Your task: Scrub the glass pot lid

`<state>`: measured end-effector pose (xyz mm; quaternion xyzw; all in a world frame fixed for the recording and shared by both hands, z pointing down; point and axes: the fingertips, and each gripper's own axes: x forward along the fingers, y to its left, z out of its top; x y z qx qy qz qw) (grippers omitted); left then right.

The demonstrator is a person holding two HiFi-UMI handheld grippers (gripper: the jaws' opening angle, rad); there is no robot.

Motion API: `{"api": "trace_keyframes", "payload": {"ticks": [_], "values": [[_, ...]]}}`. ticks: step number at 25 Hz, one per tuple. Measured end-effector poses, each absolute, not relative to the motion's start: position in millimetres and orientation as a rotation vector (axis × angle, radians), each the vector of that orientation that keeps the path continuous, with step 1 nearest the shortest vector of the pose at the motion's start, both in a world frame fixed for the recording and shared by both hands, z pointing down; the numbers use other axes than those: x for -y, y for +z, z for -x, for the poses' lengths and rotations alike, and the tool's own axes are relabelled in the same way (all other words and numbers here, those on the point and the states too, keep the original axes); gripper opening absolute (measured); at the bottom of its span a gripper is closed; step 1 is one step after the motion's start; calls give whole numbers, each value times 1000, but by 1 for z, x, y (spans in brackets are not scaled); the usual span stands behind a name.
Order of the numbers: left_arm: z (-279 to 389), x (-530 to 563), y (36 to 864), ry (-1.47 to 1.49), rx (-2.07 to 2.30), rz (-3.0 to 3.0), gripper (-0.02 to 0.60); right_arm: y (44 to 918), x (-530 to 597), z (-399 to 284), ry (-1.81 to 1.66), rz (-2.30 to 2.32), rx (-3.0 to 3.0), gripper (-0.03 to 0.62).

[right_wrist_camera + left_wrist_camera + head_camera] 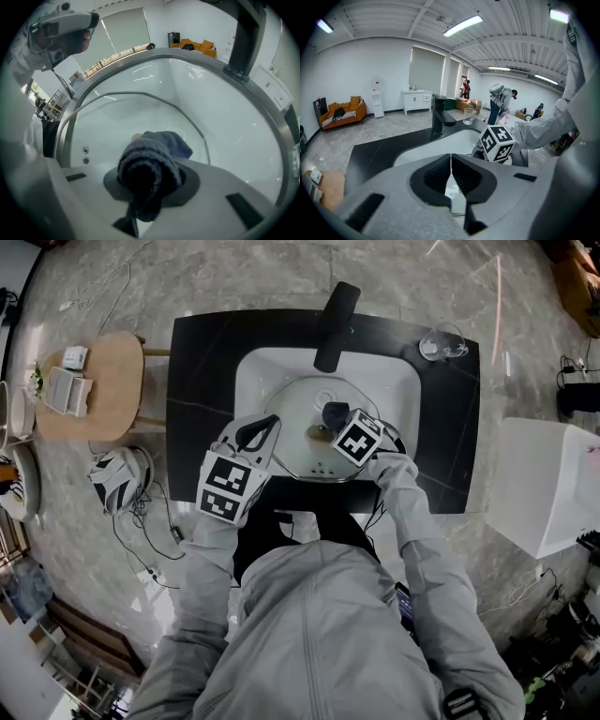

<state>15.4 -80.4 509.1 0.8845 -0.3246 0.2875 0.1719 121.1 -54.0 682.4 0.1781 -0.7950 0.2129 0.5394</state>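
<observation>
The glass pot lid [302, 399] lies in the white sink [258, 367], its metal rim [64, 136] curving round the clear glass [117, 117]. My left gripper [266, 425] is at the lid's left edge, jaws shut on the rim, and a sliver of the lid [454, 193] shows between them. My right gripper [336, 420] is over the middle of the lid, shut on a dark blue cloth [150, 164] that presses against the glass. The cloth [334, 412] hides the lid's knob area.
A black faucet [336, 322] reaches over the back of the basin. A drinking glass [439, 343] stands on the black counter [197, 362] at the back right. A round wooden stool [98, 390] is to the left and a white box [553, 484] to the right.
</observation>
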Motion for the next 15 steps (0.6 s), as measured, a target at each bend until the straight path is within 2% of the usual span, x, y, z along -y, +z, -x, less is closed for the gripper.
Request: {"api": "trace_keyframes", "payload": {"ticks": [15], "values": [[-36, 69, 504, 813, 932, -2533, 29, 676, 47, -183, 415, -455, 1778, 89]]}}
